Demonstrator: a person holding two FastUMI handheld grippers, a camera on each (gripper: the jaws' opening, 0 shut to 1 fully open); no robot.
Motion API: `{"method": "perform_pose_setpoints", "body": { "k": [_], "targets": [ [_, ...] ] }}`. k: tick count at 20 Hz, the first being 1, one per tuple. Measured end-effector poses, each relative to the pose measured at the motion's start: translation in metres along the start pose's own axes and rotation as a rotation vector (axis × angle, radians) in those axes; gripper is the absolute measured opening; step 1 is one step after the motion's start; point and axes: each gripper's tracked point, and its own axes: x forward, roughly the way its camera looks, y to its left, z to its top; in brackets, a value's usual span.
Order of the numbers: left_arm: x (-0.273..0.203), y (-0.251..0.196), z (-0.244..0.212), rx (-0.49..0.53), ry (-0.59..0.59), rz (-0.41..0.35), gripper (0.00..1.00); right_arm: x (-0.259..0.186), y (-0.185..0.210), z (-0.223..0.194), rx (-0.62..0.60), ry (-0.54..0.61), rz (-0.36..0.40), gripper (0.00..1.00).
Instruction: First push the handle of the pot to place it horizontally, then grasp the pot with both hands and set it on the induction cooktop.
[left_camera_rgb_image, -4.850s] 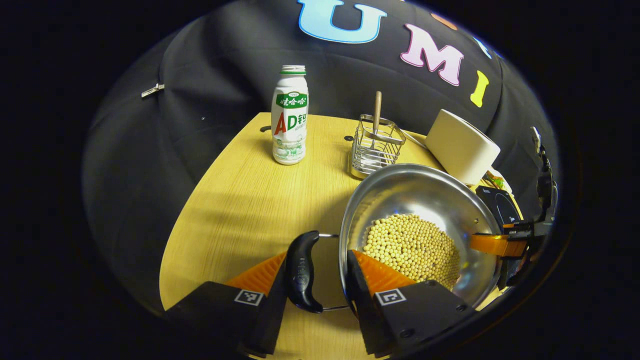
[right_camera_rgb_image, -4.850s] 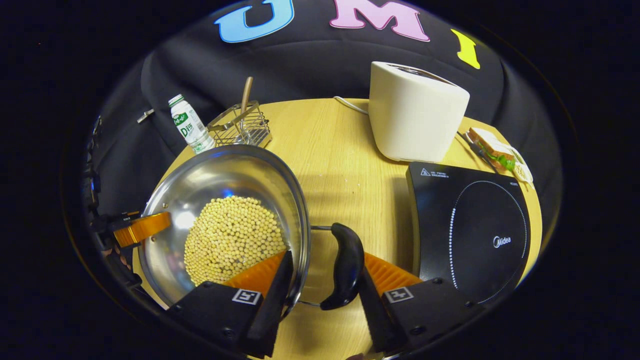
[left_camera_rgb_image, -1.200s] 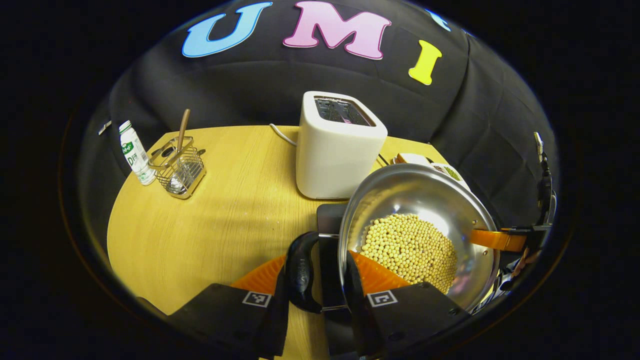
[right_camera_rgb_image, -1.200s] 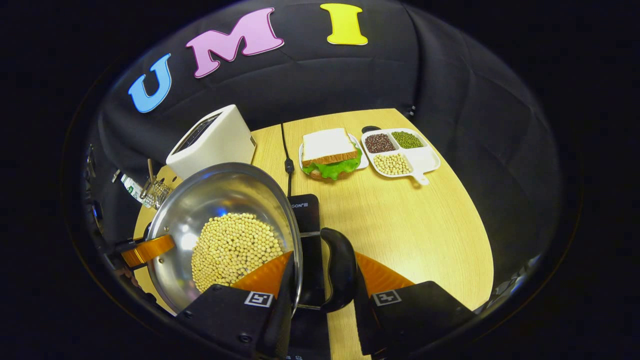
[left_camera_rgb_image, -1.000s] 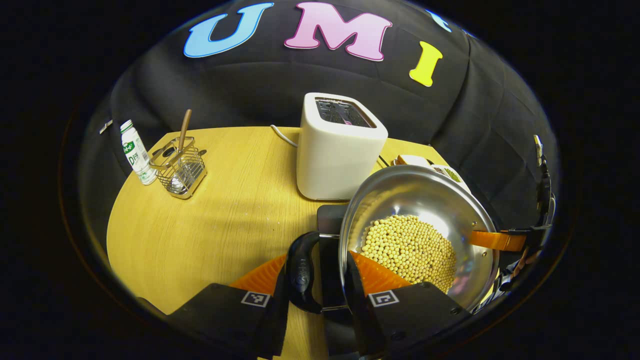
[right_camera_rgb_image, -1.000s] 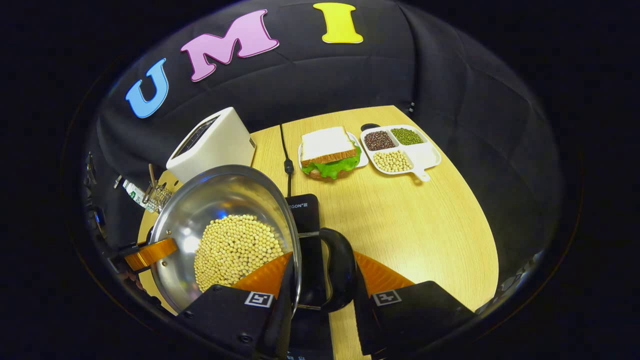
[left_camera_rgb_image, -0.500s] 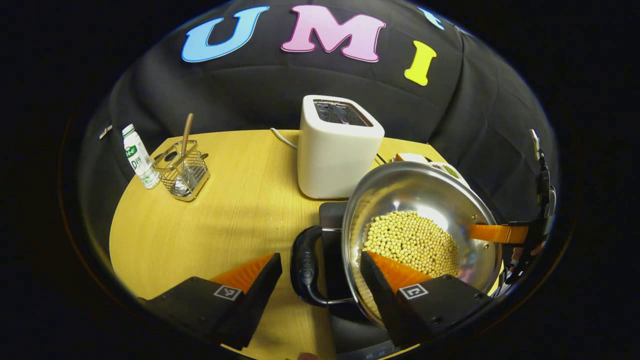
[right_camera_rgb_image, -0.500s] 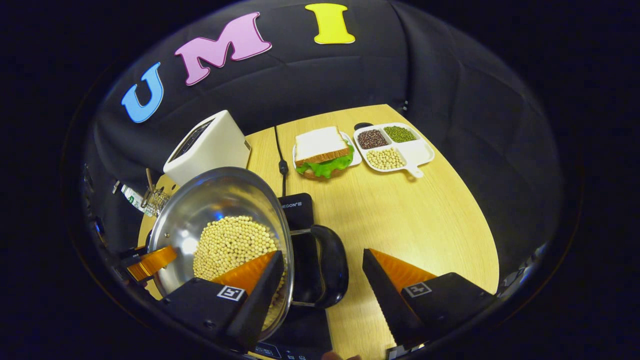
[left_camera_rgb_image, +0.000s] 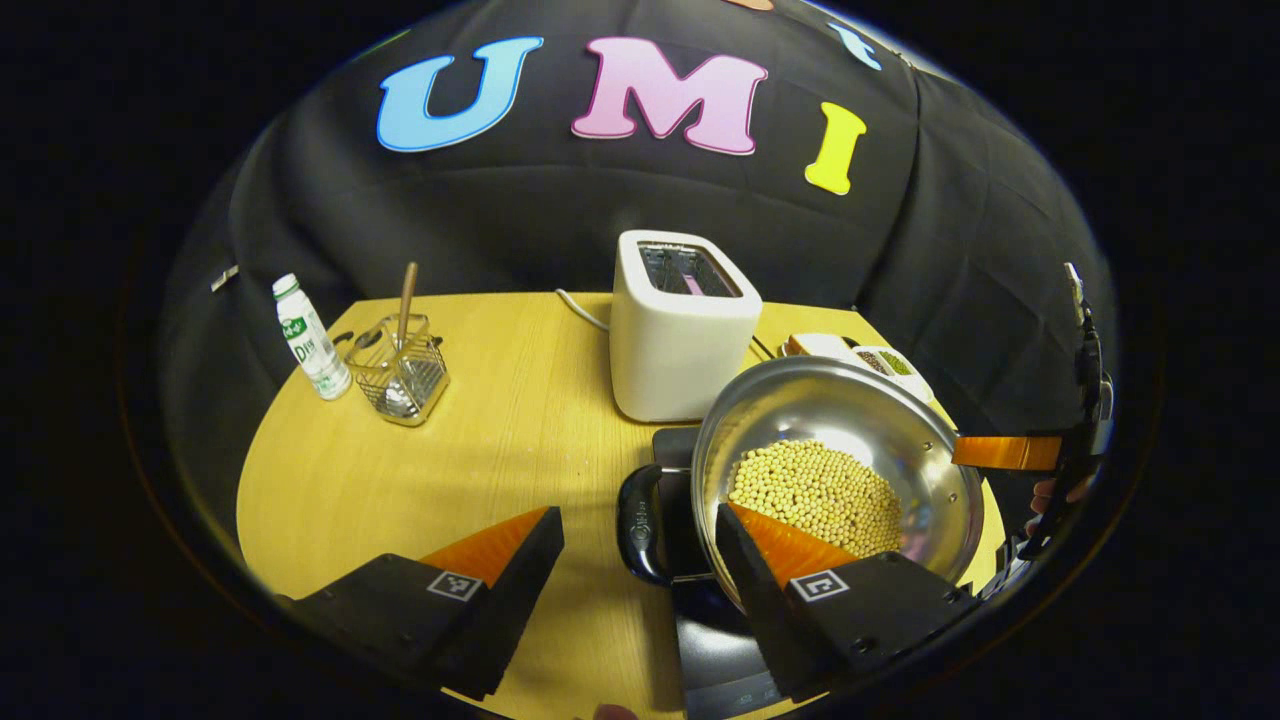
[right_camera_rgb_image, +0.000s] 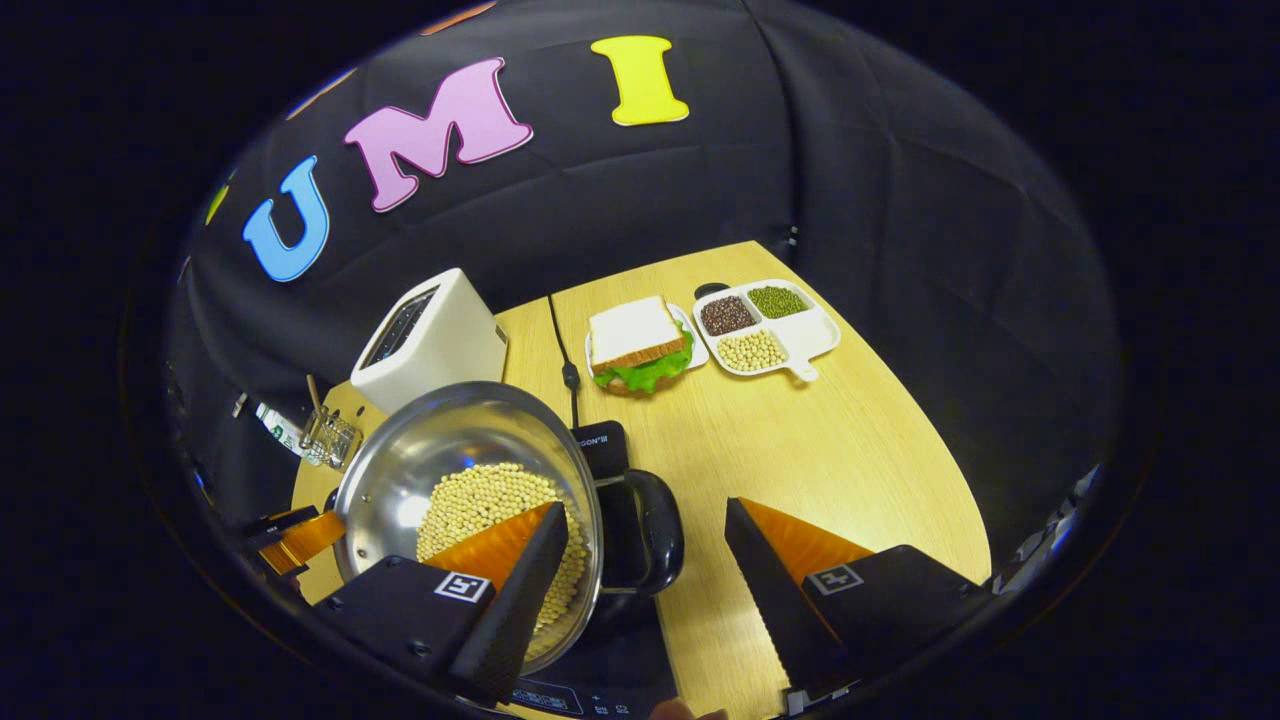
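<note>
The pot (left_camera_rgb_image: 840, 470), full of pale beans (left_camera_rgb_image: 815, 492), is now sitting on the induction cooktop (left_camera_rgb_image: 715, 630) near the table's front edge, just in front of the toaster (left_camera_rgb_image: 682, 325). Both side handles are lying flat: the left handle (left_camera_rgb_image: 640, 522) in the left gripper view, the right handle (right_camera_rgb_image: 655, 530) in the right gripper view. A second ago each gripper was clamped on its handle; now the left gripper (left_camera_rgb_image: 635, 570) is standing with fingers spread wide, the handle loose between them and touching neither. The right gripper (right_camera_rgb_image: 645, 580) is likewise gaping, its inner finger over the pot's rim and the outer one clear of the handle. Both are sitting higher and farther back than half a second ago. Judgement: the placement is done, the release is finished, and only the retreat is left. Along the table's far edge are the bottle (left_camera_rgb_image: 312, 338) and the wire caddy (left_camera_rgb_image: 400, 365) toward the left corner, and the sandwich (right_camera_rgb_image: 640, 345) and divided dish (right_camera_rgb_image: 765, 327) toward the right.
</note>
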Motion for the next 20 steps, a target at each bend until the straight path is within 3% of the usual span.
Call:
{"method": "perform_pose_setpoints", "body": {
  "k": [13,20],
  "targets": [
    [-0.117,-0.003,0.106,0.053,-0.341,-0.001,0.95,-0.110,0.038,0.088,-0.112,-0.317,0.058,0.98],
    [-0.166,-0.011,0.136,0.088,-0.482,0.014,0.95,-0.165,0.063,0.119,-0.143,-0.476,0.100,0.98]
  ]
}}
